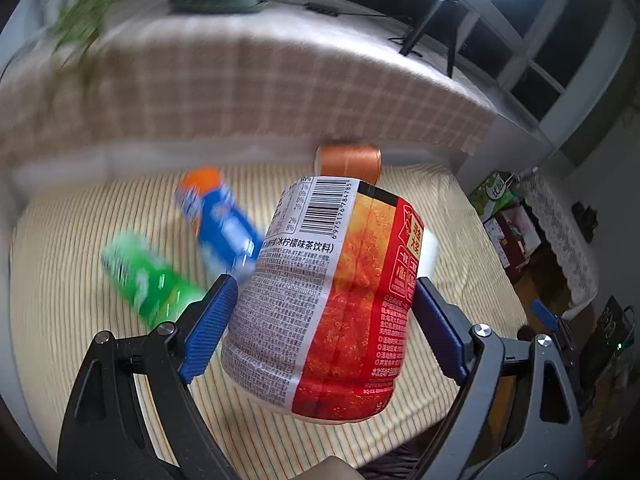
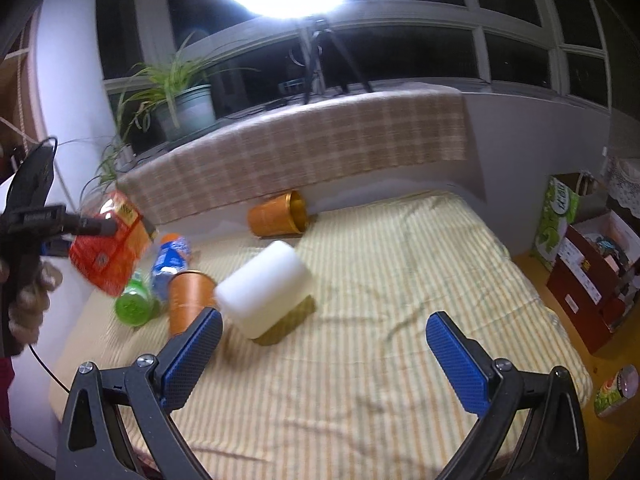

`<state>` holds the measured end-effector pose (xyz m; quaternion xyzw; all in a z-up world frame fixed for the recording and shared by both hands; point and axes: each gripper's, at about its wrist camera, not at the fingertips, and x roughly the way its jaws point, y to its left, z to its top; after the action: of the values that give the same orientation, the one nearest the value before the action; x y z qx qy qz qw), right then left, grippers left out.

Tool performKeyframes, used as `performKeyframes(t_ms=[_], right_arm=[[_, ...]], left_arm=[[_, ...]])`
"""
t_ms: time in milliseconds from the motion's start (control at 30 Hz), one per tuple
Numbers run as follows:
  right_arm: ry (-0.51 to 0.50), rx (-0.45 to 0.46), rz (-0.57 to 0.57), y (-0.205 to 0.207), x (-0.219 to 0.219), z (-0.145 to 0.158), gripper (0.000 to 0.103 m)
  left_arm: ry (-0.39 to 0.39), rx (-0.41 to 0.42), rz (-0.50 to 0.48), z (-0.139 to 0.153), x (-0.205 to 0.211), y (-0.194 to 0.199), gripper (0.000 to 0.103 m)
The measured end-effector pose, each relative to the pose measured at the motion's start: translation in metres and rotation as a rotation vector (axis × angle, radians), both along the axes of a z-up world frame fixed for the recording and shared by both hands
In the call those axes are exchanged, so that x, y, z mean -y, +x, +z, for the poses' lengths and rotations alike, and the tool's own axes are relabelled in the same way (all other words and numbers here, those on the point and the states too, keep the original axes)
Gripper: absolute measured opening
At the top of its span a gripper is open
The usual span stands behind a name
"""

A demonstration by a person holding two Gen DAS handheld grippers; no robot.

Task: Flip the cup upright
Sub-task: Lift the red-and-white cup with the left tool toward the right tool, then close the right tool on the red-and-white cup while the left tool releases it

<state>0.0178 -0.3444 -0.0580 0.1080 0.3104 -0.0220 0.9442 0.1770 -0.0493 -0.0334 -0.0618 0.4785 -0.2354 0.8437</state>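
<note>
Clamped between the blue ribbed pads of the left gripper (image 1: 324,312) is a red-and-orange labelled plastic drink bottle (image 1: 320,300), carried tilted in the air above the yellow striped bed sheet (image 1: 80,288); the right wrist view shows the same bottle (image 2: 110,248) held off the bed at the far left. The right gripper (image 2: 324,344) stands wide open with nothing between its fingers, hovering over the sheet.

Several cups are in sight. A white cup with a gold rim (image 2: 264,288) lies on its side near the middle of the bed, just ahead of the right gripper's left finger. Beside it, a copper-orange cup (image 2: 188,300) appears tipped or inverted; blur makes it hard to say which. A second copper-orange cup with a gold inside (image 2: 276,216) lies on its side at the far edge of the bed, by the checked cloth (image 2: 320,148) hanging from the sill. A blue bottle with an orange cap (image 2: 170,260) and a green bottle (image 2: 134,304) lie next to the nearer orange cup.

By my judgement, the flipping is not yet begun: no cup stands clearly upright and neither gripper touches one. The open right gripper looks best placed to take the white cup, while the left is busy with the bottle.
</note>
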Motion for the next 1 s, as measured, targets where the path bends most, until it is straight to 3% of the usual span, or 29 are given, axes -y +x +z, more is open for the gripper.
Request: performKeyframes(t_ms=[333, 567, 767, 1000], right_arm=[[0.014, -0.021, 0.105, 0.005, -0.036, -0.005, 0.103], [0.051, -0.076, 0.164, 0.011, -0.054, -0.02, 0.103], [0.045, -0.106, 0.198, 0.015, -0.07, -0.027, 0.103], [0.121, -0.161, 0.231, 0.022, -0.076, -0.035, 0.103]], left_arm=[[-0.053, -0.075, 0.095, -0.054, -0.026, -0.063, 0.09], [-0.123, -0.151, 0.163, -0.088, -0.034, -0.074, 0.09], [-0.144, -0.166, 0.19, -0.102, -0.036, -0.077, 0.09], [-0.115, -0.149, 0.194, -0.102, -0.035, -0.076, 0.091]])
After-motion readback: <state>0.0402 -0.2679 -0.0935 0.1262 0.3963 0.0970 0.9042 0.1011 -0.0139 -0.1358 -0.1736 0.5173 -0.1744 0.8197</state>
